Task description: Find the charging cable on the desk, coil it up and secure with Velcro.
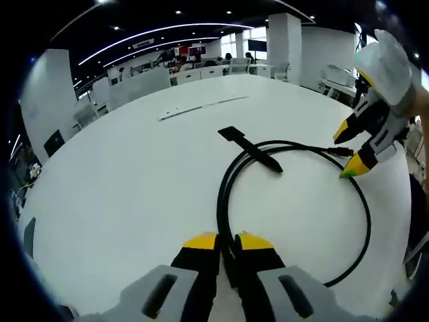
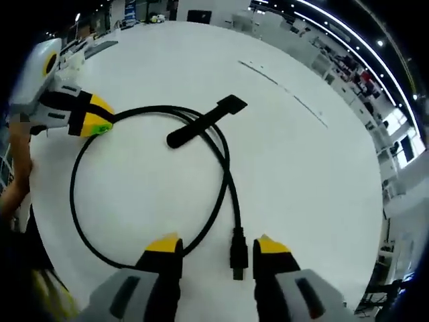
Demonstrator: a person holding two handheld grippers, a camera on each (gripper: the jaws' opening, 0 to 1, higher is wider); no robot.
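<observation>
A black charging cable (image 1: 368, 215) lies in a loose double loop on the white desk (image 1: 134, 181). A black Velcro strap (image 1: 251, 149) lies across the far side of the loop. My left gripper (image 1: 228, 243) is shut on the cable at the near side of the loop. My right gripper (image 1: 350, 149) stands open at the right with the cable's plug end between its yellow tips. In the right gripper view, the plug and cable (image 2: 234, 201) run between the open jaws of my right gripper (image 2: 218, 247). There, the left gripper (image 2: 100, 121) pinches the loop at the left, near the strap (image 2: 204, 121).
A thin pale strip (image 1: 201, 107) lies further out on the desk (image 2: 301, 154). Office desks and chairs (image 1: 201, 70) stand beyond the desk's far edge. A person's hand (image 2: 13, 174) holds the left gripper.
</observation>
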